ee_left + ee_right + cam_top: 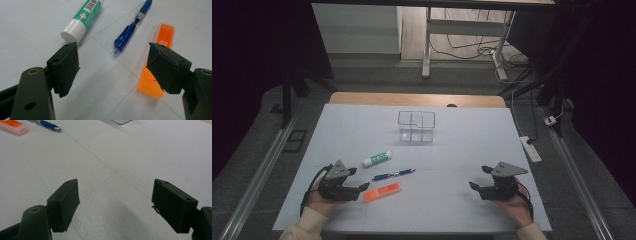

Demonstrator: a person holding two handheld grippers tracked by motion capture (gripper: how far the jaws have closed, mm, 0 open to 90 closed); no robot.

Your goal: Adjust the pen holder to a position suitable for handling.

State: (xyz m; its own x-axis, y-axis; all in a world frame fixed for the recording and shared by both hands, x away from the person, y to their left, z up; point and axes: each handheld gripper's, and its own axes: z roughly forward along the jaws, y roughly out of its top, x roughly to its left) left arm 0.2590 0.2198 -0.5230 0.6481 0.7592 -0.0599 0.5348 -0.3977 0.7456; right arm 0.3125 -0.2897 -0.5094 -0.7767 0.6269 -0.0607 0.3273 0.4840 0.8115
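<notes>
On the white table sheet (452, 150) lie a green-and-white glue stick (377, 159) (82, 20), a blue pen (393, 174) (131, 27) (47, 125) and an orange highlighter (382, 192) (157, 65) (13, 126). My left gripper (358, 179) (113, 67) rests at the near left, just left of these three, open with nothing between its fingers. At the near right, my right gripper (479, 177) (115, 202) rests on bare sheet, also open and holding nothing. A clear divided box (416, 126) stands upright at mid-table, farther back.
The wooden far edge of the table (417, 98) shows beyond the sheet. Past it stand a white desk frame (462, 35) and loose cables on the floor. A power strip (530, 148) lies off the table's right side.
</notes>
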